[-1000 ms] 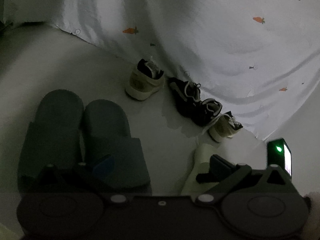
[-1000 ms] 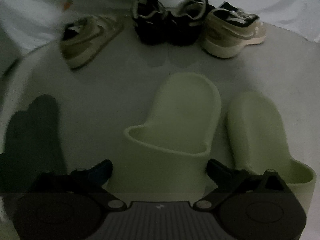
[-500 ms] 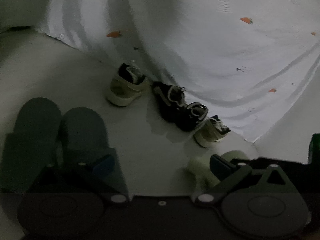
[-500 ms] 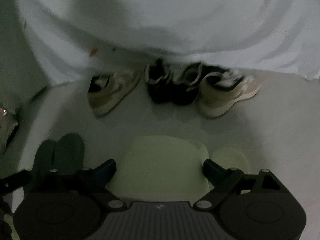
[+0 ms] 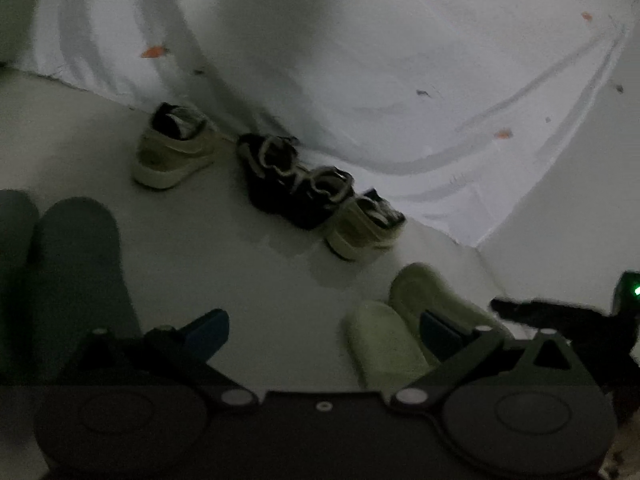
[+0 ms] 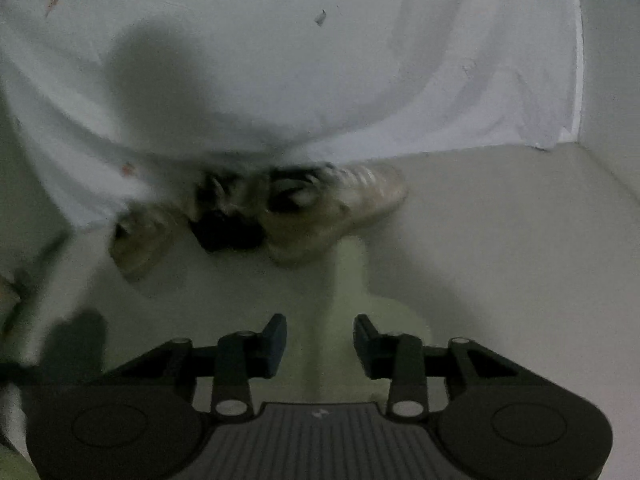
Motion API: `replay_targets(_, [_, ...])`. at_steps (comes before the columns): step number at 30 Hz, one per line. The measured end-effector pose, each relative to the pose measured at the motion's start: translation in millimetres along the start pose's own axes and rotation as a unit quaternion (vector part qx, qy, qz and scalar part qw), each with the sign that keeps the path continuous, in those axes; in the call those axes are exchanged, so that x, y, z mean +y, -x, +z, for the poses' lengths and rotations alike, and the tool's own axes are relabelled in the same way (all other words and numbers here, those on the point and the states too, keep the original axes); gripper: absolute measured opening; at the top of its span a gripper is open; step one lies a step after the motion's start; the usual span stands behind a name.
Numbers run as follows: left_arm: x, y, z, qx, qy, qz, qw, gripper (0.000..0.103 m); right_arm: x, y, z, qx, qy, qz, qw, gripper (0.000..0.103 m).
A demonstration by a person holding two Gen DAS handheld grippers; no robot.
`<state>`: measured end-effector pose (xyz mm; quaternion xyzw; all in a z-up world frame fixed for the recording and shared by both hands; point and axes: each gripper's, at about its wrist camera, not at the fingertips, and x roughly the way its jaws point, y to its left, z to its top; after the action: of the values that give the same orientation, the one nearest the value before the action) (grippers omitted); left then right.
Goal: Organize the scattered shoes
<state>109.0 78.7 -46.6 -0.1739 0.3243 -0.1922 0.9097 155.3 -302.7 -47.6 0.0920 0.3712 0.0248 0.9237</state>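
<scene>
Pulled back from the pale green slippers point(image 5: 390, 344) since a second ago, the right gripper point(image 6: 320, 344) now has its fingers narrowed but parted, nothing visibly pinched, pale green blurred between them. At lower frame the left gripper point(image 5: 324, 330) is spread wide, empty. Sneakers point(image 5: 272, 178) line the white sheet point(image 5: 360, 60) at centre; dark slippers point(image 5: 60, 264) lie lower left.

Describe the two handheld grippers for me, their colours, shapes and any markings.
Both are dark, near-black plastic. The left gripper has a smooth body with two round discs, pale rivets at the linkage pivots and blue-padded fingertips. The right gripper has the same discs and rivets, but a ribbed grey centre panel bearing a small pale logo. In the left wrist view a green light glows on the right gripper's side.
</scene>
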Motion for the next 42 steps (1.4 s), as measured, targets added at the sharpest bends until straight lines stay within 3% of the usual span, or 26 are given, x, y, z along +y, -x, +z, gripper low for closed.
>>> replay_targets(2, [-7,-1,0,0.0,-0.009,0.0,1.0,0.103,-13,-5,-10,0.007,-0.033,0.021,0.999,0.07])
replay_targets(4, [-12,-3,-2,0.005,-0.011,0.0,0.9999,0.103,-24,-9,-18,0.01,-0.063,0.037,0.997,0.07])
replay_targets(7, [-18,-7,-4,0.016,-0.015,0.005,0.9998,0.103,-36,-10,-23,-0.004,-0.076,0.027,0.997,0.07])
replay_targets(9, [-25,-7,-5,0.017,-0.025,0.01,0.9995,0.103,-42,-4,-22,-0.035,-0.073,-0.008,0.997,0.071])
replay_targets(12, [-30,-7,-7,0.021,-0.024,0.014,0.9994,0.103,-64,7,-21,-0.068,-0.088,-0.042,0.993,0.082])
replay_targets(16, [-35,-9,-11,0.028,-0.028,0.023,0.999,0.103,-103,13,-30,-0.067,-0.134,-0.066,0.987,0.083])
replay_targets(19, [-38,-11,-12,0.031,-0.026,0.023,0.9989,0.103,-126,6,-47,-0.037,-0.178,-0.034,0.983,0.085])
replay_targets(20, [-40,-13,-12,0.032,-0.027,0.023,0.9988,0.103,-133,1,-55,-0.027,-0.198,-0.018,0.98,0.094])
replay_targets(22, [-43,-15,-12,0.036,-0.031,0.022,0.9986,0.103,-144,-5,-69,-0.025,-0.246,0.006,0.969,0.098])
replay_targets(24, [-50,-18,-12,0.039,-0.041,0.019,0.9982,0.103,-155,-15,-82,-0.022,-0.315,0.042,0.948,0.099])
replay_targets(26, [-54,-20,-12,0.042,-0.047,0.017,0.9979,0.103,-155,-19,-85,-0.018,-0.329,0.056,0.943,0.099])
replay_targets(28, [-57,-21,-12,0.043,-0.051,0.015,0.9977,0.103,-145,-22,-81,-0.015,-0.307,0.055,0.95,0.093])
replay_targets(29, [-60,-22,-12,0.045,-0.054,0.013,0.9974,0.103,-135,-23,-75,-0.012,-0.28,0.058,0.958,0.08])
replay_targets(30, [-62,-22,-12,0.045,-0.059,0.013,0.9972,0.103,-126,-25,-69,-0.009,-0.254,0.06,0.965,0.077])
replay_targets(32, [-65,-22,-13,0.044,-0.064,0.013,0.9969,0.103,-108,-25,-58,0.0,-0.209,0.036,0.977,0.058])
replay_targets(36, [-65,-20,-14,0.043,-0.065,0.015,0.9969,0.103,-62,-23,-36,-0.009,-0.056,-0.03,0.998,0.056])
replay_targets(39, [-64,-19,-14,0.037,-0.062,0.017,0.9972,0.103,-29,-23,-23,-0.019,0.055,-0.09,0.994,0.055])
replay_targets(40, [-63,-18,-14,0.035,-0.061,0.018,0.9973,0.103,-27,-24,-21,-0.021,0.066,-0.1,0.993,0.054])
replay_targets(41, [-62,-17,-14,0.033,-0.06,0.019,0.9975,0.103,-16,-24,-17,-0.028,0.111,-0.14,0.983,0.054])
replay_targets(42, [-62,-15,-14,0.031,-0.059,0.02,0.9976,0.103,-15,-24,-17,-0.033,0.129,-0.153,0.979,0.054])
